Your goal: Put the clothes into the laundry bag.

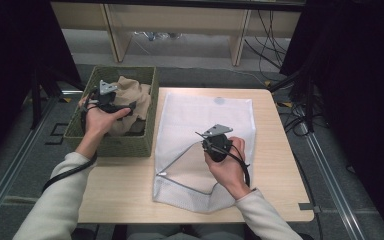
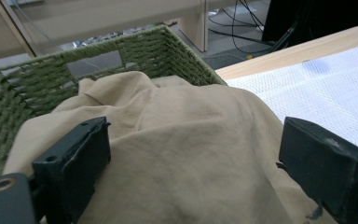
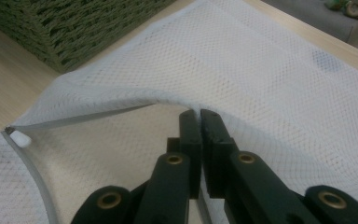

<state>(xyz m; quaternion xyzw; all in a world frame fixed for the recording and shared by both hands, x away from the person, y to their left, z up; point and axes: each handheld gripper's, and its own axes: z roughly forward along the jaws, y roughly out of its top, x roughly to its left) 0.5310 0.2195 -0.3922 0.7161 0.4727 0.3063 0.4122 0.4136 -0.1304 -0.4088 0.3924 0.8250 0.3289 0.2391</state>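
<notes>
Mesh bag (image 1: 207,145) lies flat mid-desk (image 1: 115,185), right gripper (image 3: 200,114) pinching its opening edge; left gripper (image 2: 191,154) spread wide over tan cloth (image 2: 182,140) in green basket (image 1: 111,142) far left.

I wear cream long sleeves (image 1: 55,205) on both arms, cuffs ending at the wrists. My left claw (image 1: 130,106) is black with a grey three-cornered plate on top and a black cable trailing along my forearm. My right claw (image 3: 199,122) is black too, with the same grey plate, blocky worn jaws, brass-coloured rivets at the pivots and its own black cable.
</notes>
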